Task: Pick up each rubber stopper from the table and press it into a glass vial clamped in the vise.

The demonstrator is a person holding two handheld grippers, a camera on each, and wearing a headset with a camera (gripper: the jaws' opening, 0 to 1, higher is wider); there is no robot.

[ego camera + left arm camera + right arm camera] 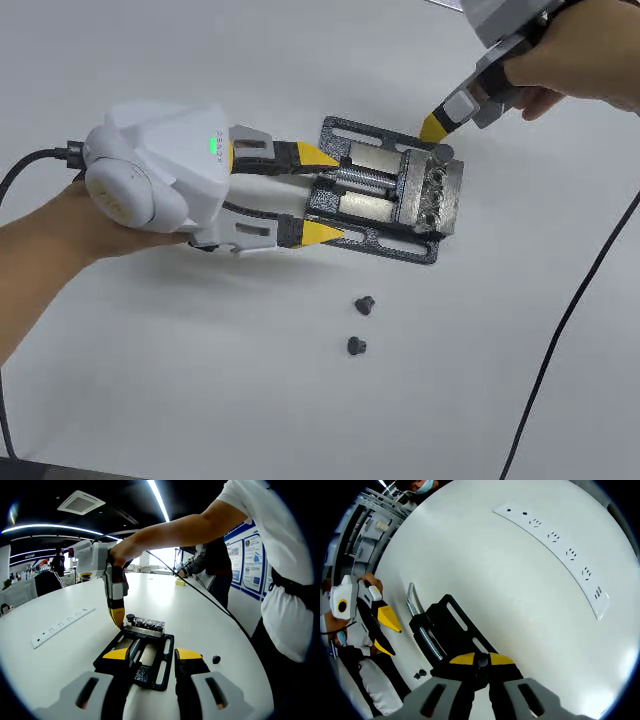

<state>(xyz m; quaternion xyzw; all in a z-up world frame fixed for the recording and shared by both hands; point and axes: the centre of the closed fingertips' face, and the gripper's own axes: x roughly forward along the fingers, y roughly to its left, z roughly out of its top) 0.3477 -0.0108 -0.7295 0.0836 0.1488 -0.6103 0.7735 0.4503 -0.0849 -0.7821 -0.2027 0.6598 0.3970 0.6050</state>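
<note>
A dark metal vise (385, 190) lies on the white table, with several glass vials (437, 190) clamped in a row at its far end. My left gripper (320, 194) is open, its yellow tips straddling the vise's screw end (135, 650). My right gripper (481, 660) is shut on a small dark rubber stopper, right over the vise's vial end. In the left gripper view its yellow tip (117, 616) stands beside the end vial (130, 618), which has a black top. Two loose stoppers (365, 304) (356, 346) lie on the table near the vise.
A white power strip (560, 550) lies on the table beyond the vise. A black cable (570, 320) trails along the right side. Another person (215, 565) stands at the table's far edge.
</note>
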